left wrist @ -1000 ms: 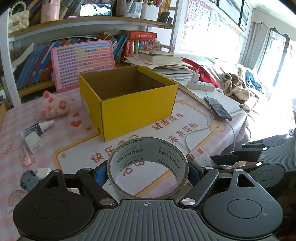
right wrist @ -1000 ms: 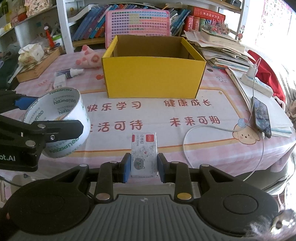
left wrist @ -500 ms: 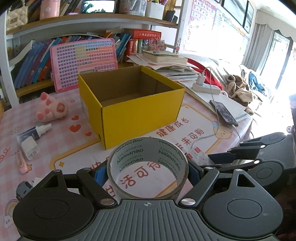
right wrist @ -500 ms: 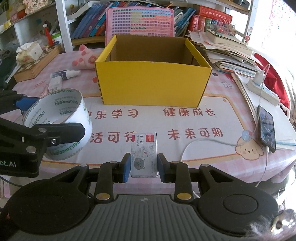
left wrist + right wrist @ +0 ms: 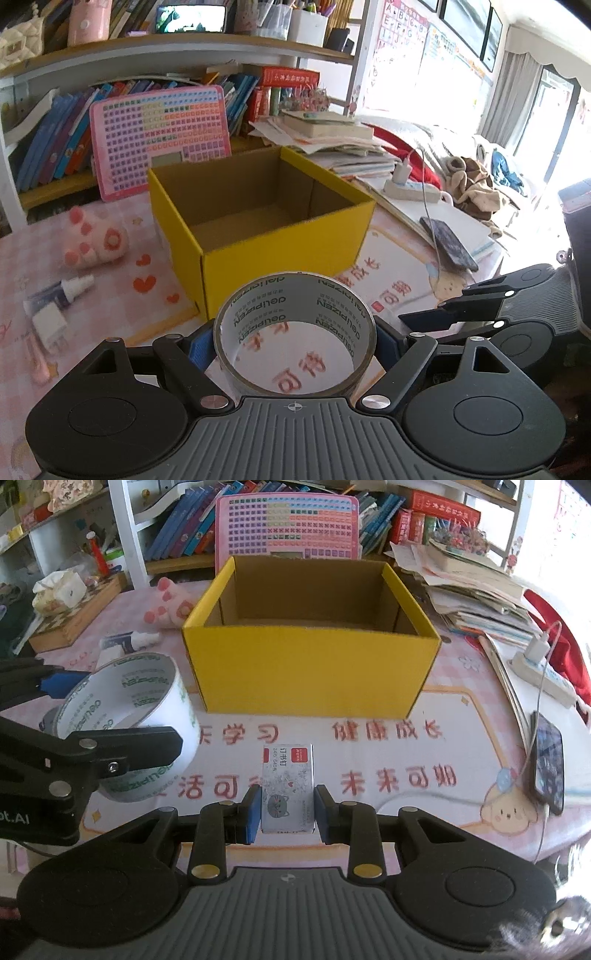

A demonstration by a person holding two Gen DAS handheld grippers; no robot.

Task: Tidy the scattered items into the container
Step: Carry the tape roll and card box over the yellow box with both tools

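The left hand-held gripper clamps a roll of tape between its blue pads, raised above the desk, short of the yellow box. To its right, the right hand-held gripper pinches a small staple box, the open yellow box straight ahead.

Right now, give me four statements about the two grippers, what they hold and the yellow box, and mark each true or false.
1. The left gripper clamps a roll of clear tape. True.
2. The right gripper is empty. False: it grips a small white staple box with a cat print.
3. The open yellow cardboard box has tape in it. False: nothing shows inside.
4. A black phone lies right of the box. True.
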